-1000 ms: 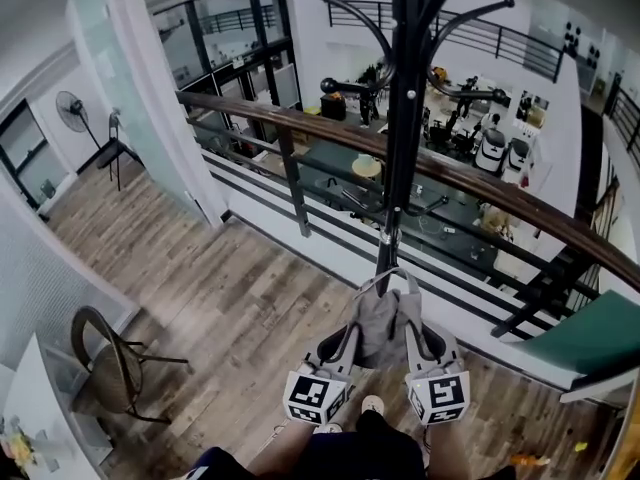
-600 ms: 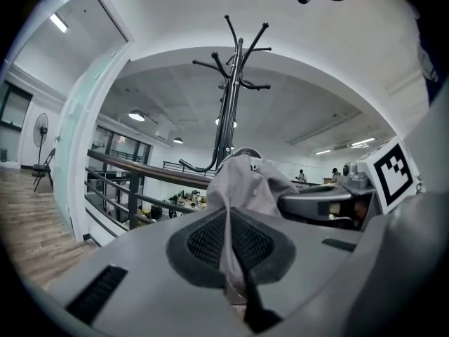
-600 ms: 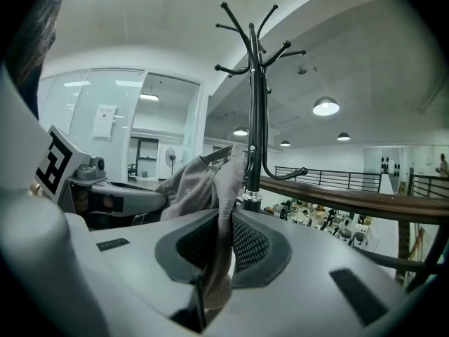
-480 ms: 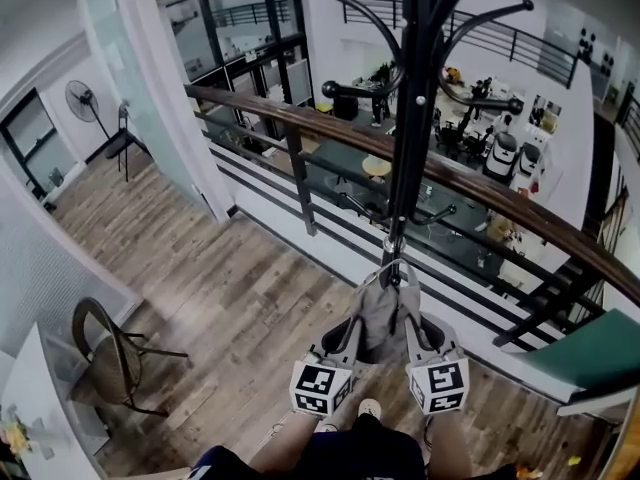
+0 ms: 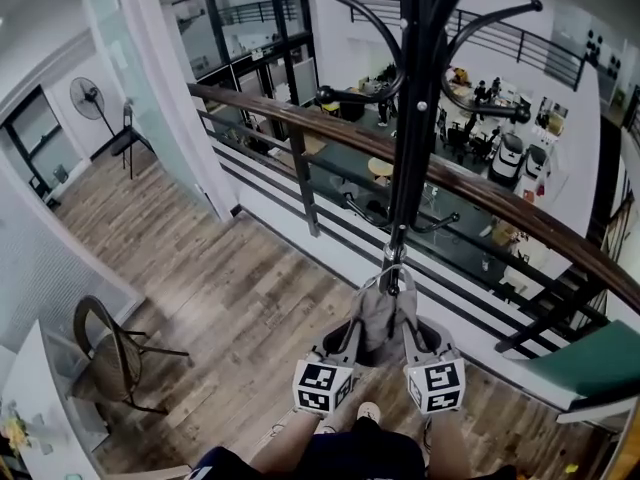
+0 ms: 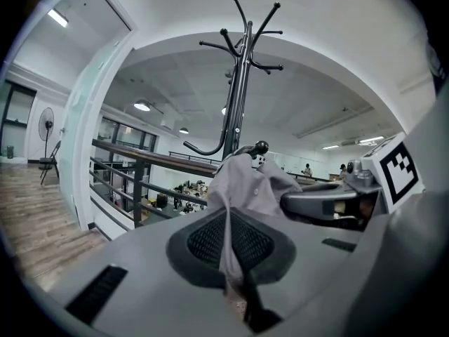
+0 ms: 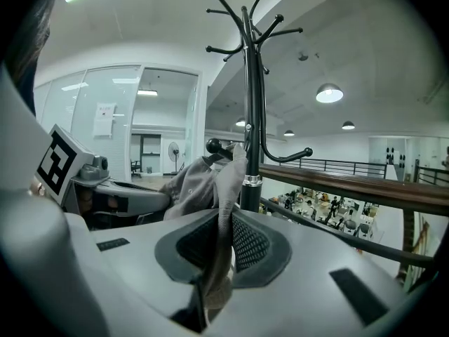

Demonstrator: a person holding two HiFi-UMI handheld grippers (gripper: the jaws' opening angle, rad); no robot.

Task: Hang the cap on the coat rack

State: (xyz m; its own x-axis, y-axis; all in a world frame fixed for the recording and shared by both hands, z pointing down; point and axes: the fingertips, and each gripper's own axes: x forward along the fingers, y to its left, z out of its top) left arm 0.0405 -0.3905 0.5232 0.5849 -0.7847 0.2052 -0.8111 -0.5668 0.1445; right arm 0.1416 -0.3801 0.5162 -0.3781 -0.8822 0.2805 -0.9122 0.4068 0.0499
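A grey cap [image 5: 378, 313] hangs stretched between my two grippers, just in front of the black coat rack [image 5: 410, 118]. My left gripper [image 5: 345, 336] is shut on the cap's left edge, and the grey cloth [image 6: 238, 202] runs pinched between its jaws. My right gripper [image 5: 412, 333] is shut on the cap's other edge, its cloth [image 7: 223, 209] clamped between the jaws. The rack's pole [image 7: 251, 118] rises right behind the cap, with a low hook's ball tip [image 6: 262, 147] beside the cloth. Curved hooks [image 7: 242, 20] spread at the top.
A wooden handrail with dark bars [image 5: 300, 128] runs behind the rack, over a drop to a lower floor. A round chair [image 5: 110, 358] stands at the left on the plank floor. A glass partition [image 5: 130, 78] is at the left. My feet [image 5: 370, 408] show below.
The view has shifted slightly, and both grippers with the cap have edged a little closer to the rack's pole. Both grips are unchanged.
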